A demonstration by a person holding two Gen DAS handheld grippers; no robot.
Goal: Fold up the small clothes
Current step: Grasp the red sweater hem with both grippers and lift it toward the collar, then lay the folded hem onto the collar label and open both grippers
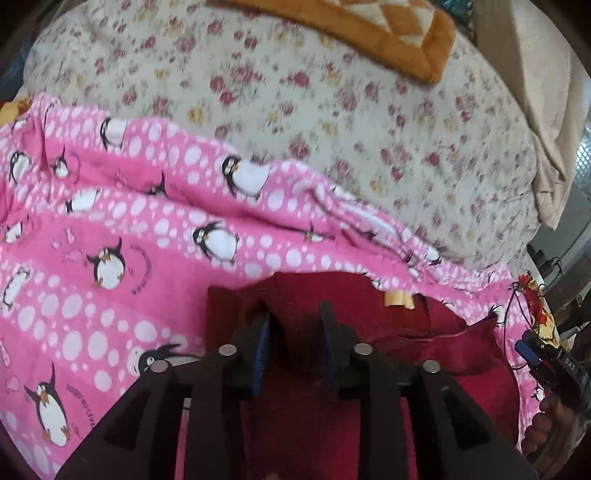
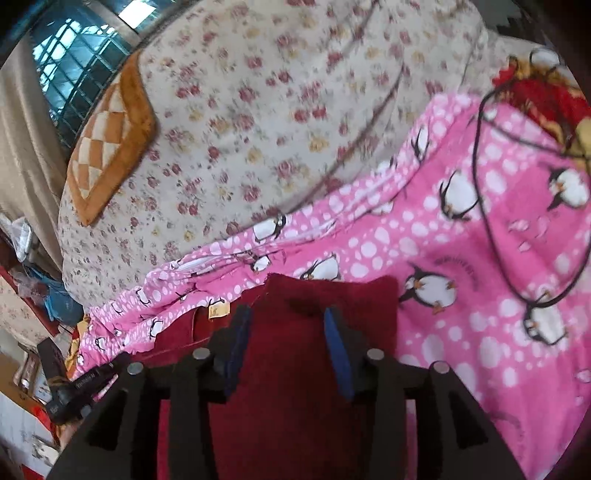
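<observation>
Left wrist view: a floral bedspread (image 1: 332, 110) carries a pink penguin-print blanket (image 1: 110, 240); a dark red garment (image 1: 303, 306) lies on the blanket's near edge. Left gripper (image 1: 295, 325) and right gripper (image 2: 288, 332) fingers stand parted over it, pressing nothing

One dark red garment (image 1: 436, 332) lying on one pink penguin-print blanket (image 1: 122, 236). One floral quilt (image 1: 332, 122) beyond the blanket. One orange checked cushion (image 1: 376, 33) on the quilt's far side. One black cable (image 2: 487, 206) looping over the blanket. Two grippers: left gripper (image 1: 295, 332), right gripper (image 2: 291, 332), both above the blanket's near edge.
</observation>
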